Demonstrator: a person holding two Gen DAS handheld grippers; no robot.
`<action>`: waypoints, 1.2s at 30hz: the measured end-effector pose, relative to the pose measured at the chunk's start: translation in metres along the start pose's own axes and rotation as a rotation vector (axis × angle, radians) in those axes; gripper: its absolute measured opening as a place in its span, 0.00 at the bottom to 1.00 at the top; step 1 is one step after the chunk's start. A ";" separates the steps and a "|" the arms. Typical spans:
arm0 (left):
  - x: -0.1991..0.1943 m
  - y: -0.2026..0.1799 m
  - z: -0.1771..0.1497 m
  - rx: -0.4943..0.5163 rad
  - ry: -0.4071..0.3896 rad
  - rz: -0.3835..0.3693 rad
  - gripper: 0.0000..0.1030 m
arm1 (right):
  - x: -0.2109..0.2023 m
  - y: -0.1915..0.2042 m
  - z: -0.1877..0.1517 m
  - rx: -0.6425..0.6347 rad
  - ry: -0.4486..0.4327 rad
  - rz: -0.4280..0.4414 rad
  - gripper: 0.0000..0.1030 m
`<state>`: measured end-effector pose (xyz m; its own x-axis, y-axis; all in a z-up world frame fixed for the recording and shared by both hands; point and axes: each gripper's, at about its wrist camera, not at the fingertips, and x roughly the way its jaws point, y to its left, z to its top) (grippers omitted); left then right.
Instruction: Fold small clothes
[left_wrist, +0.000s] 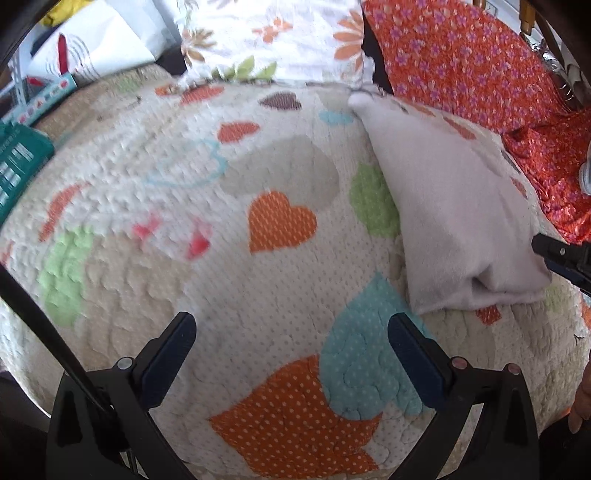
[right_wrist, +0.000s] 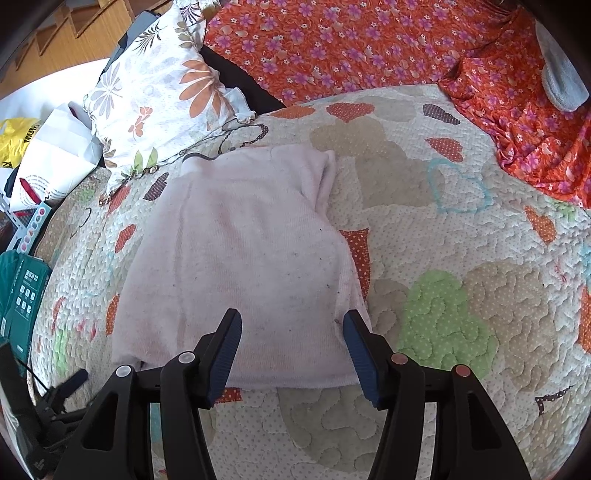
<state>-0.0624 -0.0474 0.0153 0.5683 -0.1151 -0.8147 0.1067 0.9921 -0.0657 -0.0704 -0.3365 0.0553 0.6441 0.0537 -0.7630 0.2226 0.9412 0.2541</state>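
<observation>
A pale pink folded garment (right_wrist: 243, 258) lies flat on the heart-patterned quilt (right_wrist: 461, 240). My right gripper (right_wrist: 292, 315) hovers over the garment's near edge, jaws open, and the pads do not press on the cloth. In the left wrist view the same garment (left_wrist: 454, 206) sits to the right, with a fingertip of the right gripper (left_wrist: 561, 258) at its near right corner. My left gripper (left_wrist: 291, 321) stands open over bare quilt (left_wrist: 258, 288), left of the garment, with nothing between its fingers. It also shows small at the lower left of the right wrist view (right_wrist: 70, 380).
A floral pillow (right_wrist: 155, 96) leans at the back left. An orange flowered cloth (right_wrist: 351, 44) covers the back and right. A teal box (right_wrist: 22, 288) and a white bag (right_wrist: 55, 155) lie off the quilt's left edge. A grey item (right_wrist: 561, 81) rests far right.
</observation>
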 end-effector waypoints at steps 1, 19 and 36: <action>-0.003 0.000 0.001 0.004 -0.015 0.007 1.00 | 0.000 0.000 0.000 -0.004 -0.001 -0.002 0.60; -0.019 -0.016 0.003 0.107 -0.098 0.045 1.00 | -0.001 0.017 -0.005 -0.094 -0.034 -0.050 0.62; -0.008 -0.011 0.000 0.086 -0.031 0.063 1.00 | -0.004 0.025 -0.011 -0.132 -0.058 -0.063 0.65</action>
<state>-0.0679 -0.0579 0.0228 0.6006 -0.0551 -0.7976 0.1389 0.9896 0.0362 -0.0755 -0.3099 0.0580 0.6740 -0.0227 -0.7384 0.1682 0.9780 0.1235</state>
